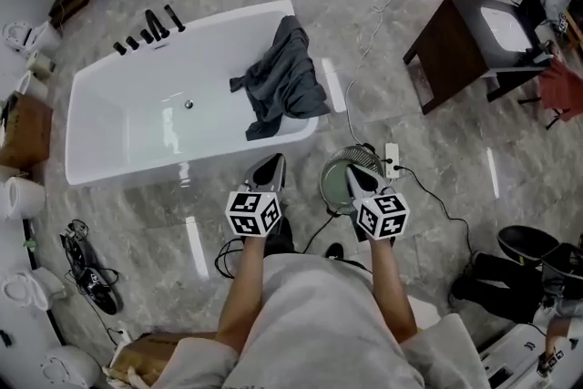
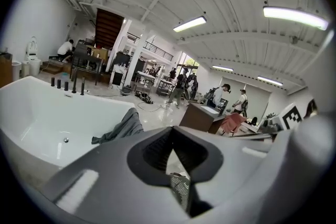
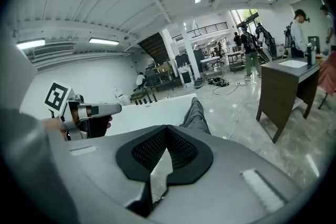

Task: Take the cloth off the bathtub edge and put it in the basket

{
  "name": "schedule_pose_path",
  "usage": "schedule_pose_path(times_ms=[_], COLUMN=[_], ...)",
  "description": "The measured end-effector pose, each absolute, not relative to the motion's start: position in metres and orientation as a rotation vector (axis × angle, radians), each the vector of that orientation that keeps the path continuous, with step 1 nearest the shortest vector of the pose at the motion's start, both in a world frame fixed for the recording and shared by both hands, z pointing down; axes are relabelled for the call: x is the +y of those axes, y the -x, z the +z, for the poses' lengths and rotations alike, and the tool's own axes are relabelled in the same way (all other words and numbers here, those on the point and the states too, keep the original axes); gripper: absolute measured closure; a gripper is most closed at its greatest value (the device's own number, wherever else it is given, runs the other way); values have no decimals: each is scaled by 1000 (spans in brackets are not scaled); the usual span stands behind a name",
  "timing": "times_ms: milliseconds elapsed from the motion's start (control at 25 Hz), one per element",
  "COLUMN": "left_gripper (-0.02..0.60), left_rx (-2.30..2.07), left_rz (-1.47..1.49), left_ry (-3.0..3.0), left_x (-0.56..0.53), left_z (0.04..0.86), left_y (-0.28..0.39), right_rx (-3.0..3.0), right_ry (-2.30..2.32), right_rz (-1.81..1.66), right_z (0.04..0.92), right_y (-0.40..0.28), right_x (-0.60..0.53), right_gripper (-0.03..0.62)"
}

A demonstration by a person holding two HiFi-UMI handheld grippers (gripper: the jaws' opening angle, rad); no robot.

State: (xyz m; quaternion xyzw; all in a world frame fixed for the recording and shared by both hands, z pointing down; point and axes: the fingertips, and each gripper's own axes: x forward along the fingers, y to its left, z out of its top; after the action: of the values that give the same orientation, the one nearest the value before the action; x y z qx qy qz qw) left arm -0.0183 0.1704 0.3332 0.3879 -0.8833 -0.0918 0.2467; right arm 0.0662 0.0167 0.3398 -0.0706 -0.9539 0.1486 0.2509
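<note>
Standing on the grey marble floor (image 1: pixel 437 196), the large white rectangular bathtub (image 1: pixel 118 127) carries the crumpled dark grey cloth (image 1: pixel 284 77) draped over its right-hand edge, partly hanging inside. The round green mesh basket (image 1: pixel 333 180) sits on the floor near the tub's closest corner. The left hand-held gripper (image 1: pixel 273 161) and the right hand-held gripper (image 1: pixel 357 173) are both pinched together and empty, apart from the cloth, the right one over the basket.

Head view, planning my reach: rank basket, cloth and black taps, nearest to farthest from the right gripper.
1. Basket, on the floor below the right gripper.
2. Cloth, over the tub rim, right end.
3. Black taps, on its far rim, left.
</note>
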Motion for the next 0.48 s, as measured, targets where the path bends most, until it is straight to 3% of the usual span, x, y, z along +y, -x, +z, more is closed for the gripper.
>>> schedule_pose_path(times_ms=[480], left_gripper=[523], left_rx=[-2366], left_rz=[-306], left_ry=[-1162], left_x=[204], left_z=[329], left_y=[157], right_rx=[-2606], right_ry=[49], right_rz=[375], right_z=[336], right_y=[55], right_x=[52], right_gripper=[592])
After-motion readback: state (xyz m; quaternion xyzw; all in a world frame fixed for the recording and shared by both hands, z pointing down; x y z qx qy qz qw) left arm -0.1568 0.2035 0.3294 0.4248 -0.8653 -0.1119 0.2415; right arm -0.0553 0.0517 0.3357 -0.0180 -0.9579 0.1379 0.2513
